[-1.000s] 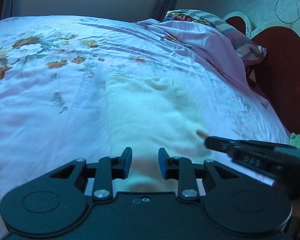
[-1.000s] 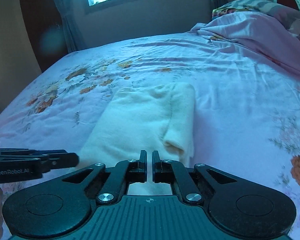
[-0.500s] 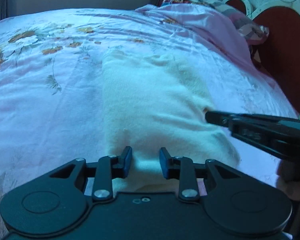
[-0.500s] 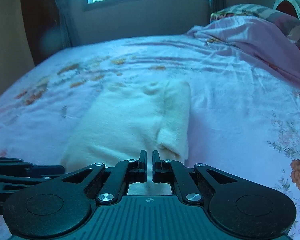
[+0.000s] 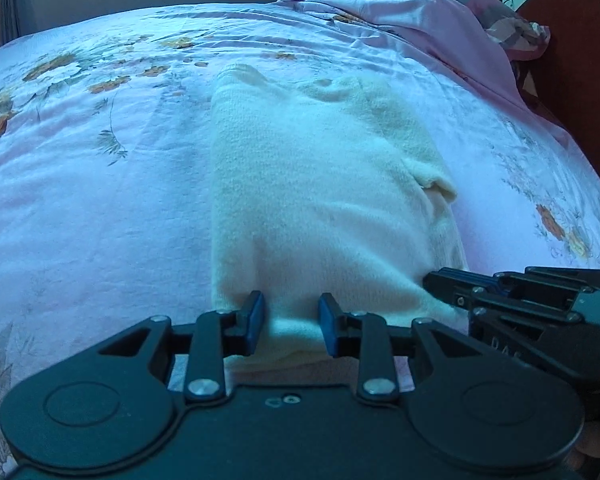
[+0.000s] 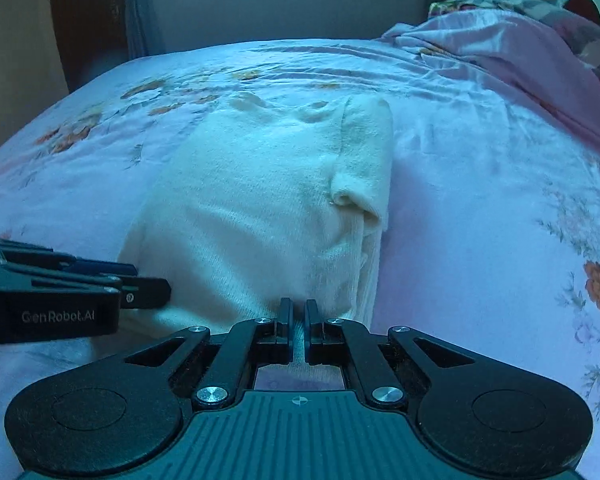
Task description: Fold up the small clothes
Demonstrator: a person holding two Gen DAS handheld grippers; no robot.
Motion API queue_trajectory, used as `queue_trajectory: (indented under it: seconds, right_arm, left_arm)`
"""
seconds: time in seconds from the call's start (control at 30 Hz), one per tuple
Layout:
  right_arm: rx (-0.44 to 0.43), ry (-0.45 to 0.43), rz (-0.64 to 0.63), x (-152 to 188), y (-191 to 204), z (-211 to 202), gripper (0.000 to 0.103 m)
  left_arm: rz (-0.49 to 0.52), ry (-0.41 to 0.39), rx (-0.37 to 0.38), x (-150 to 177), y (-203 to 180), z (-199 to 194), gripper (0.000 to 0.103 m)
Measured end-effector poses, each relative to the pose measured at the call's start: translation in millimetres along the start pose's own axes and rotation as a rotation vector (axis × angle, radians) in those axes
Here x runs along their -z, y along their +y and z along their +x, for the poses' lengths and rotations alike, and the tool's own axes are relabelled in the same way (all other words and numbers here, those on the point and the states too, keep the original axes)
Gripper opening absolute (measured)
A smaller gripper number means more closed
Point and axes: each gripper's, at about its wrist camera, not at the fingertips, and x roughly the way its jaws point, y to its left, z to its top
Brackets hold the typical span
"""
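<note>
The folded cream knit garment (image 5: 312, 200) lies flat on the bed's pink floral sheet (image 5: 100, 208). My left gripper (image 5: 291, 322) stands partly open at its near edge, nothing clamped. My right gripper (image 6: 298, 322) is closed at the same hem; whether it pinches fabric I cannot tell.

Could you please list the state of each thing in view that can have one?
Sweater: partly folded, lying flat on the bed, one sleeve folded over its top.
Left gripper: jaws apart, the sweater's near hem between them.
Right gripper: shut, at the sweater's near hem; whether it pinches cloth I cannot tell.
Bedsheet: spread, slightly wrinkled.
Pink blanket: bunched by the pillows.
</note>
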Motion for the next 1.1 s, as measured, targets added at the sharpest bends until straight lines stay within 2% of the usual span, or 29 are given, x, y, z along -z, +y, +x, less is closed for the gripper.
queue_trajectory:
  seconds: [0.2, 0.53, 0.83, 0.97, 1.1]
  right_arm:
    - [0.014, -0.021, 0.047, 11, 1, -4, 0.002]
    - [0.011, -0.01, 0.078, 14, -1, -9, 0.002]
    - [-0.034, -0.016, 0.089, 16, -8, -14, 0.002]
    - [-0.041, -0.062, 0.059, 7, -9, -29, 0.002]
    - [-0.034, -0.113, 0.046, -23, -17, -24, 0.002]
  left_arm:
    - [0.027, -0.001, -0.046, 2, -9, 2, 0.029]
    - [0.028, 0.003, -0.067, 2, -12, 2, 0.03]
    - [0.009, -0.011, -0.023, 7, -5, -7, 0.034]
    - [0.01, -0.056, -0.004, 1, -4, -22, 0.037]
    - [-0.011, -0.096, -0.007, -29, 2, -19, 0.039]
